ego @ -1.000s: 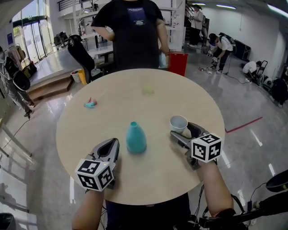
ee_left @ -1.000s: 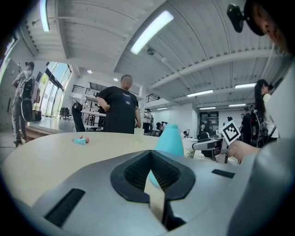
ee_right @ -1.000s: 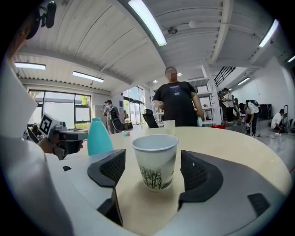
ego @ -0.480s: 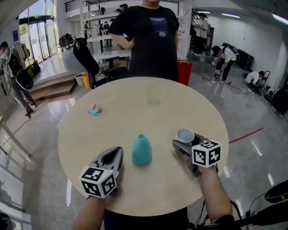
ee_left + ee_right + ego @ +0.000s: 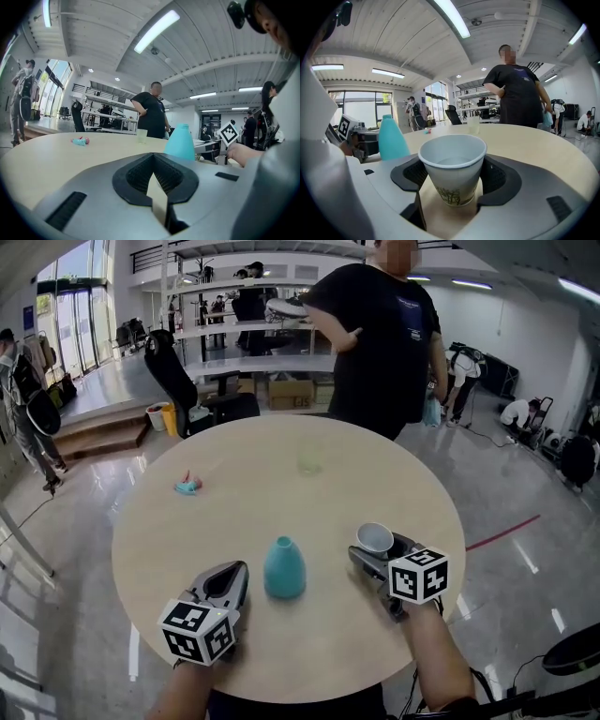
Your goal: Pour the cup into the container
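With right tool (image 5: 375, 553) clenched on the white paper cup (image 5: 452, 164) and left tool (image 5: 234, 570) closed empty, lift level — then tip slowly over the small mouth of the teal narrow-necked bottle (image 5: 284, 568).

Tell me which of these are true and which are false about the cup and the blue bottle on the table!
1. The right gripper has the paper cup between its jaws. True.
2. The paper cup is tipped over the teal bottle. False: it is upright, beside the bottle.
3. The left gripper holds the teal bottle. False: its jaws are together on nothing.
4. A small blue and pink thing lies on the table. True.
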Tool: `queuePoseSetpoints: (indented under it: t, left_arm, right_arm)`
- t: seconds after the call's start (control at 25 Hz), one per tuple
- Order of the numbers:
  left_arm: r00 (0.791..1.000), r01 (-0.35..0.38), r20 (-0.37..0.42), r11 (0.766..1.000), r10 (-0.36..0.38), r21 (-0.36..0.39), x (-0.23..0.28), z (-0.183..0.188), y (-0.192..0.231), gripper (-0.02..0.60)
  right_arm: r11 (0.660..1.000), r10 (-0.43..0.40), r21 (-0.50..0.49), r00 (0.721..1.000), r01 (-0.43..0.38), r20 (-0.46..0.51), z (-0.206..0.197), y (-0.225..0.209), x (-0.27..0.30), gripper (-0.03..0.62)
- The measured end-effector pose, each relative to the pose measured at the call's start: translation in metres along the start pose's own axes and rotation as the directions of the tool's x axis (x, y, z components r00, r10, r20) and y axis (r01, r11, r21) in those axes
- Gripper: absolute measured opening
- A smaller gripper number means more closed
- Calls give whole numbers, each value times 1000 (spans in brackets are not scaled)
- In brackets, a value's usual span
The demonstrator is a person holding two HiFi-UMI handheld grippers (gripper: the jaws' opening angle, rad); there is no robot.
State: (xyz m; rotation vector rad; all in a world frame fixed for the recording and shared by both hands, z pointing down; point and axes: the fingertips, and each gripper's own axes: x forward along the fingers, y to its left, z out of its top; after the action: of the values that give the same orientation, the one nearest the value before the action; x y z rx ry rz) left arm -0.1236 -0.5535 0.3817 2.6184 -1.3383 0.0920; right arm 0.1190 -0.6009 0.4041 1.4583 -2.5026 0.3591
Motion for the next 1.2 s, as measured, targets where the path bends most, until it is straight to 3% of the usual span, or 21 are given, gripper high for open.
queuePoseSetpoints:
  t: [0.68, 1.2]
  left_arm:
    - [1000, -22, 8, 1000, 22, 10, -4, 2, 1, 0]
    - [999, -7, 33, 1000, 7, 8, -6, 7, 5, 0]
  right_arm:
    - [999, -7, -37, 1000, 8, 29, 13, 4, -9, 327]
    - [968, 67, -245, 998, -61, 15, 59, 55, -5, 327]
